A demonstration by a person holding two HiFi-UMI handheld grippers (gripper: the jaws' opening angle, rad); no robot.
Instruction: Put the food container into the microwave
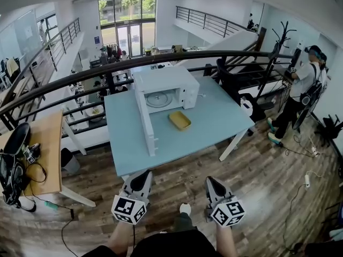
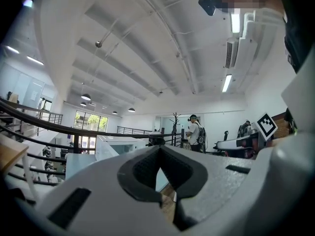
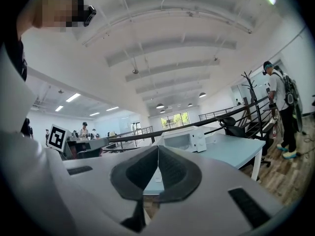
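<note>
While both pairs of fingers are pressed together on nothing, the left gripper [image 1: 140,182] and right gripper [image 1: 213,184] hang over wood floor [image 1: 182,189], short of the table's [image 1: 220,119] near edge. The container [image 1: 179,120] lies mid-table, before the open microwave [image 1: 166,87], right of its swung-out door [image 1: 146,123].

Bright daylit interior, fisheye-warped edges

Head view looks down from well back; both gripper views tilt upward; all share the white box-shaped microwave [image 1: 185,82].
</note>
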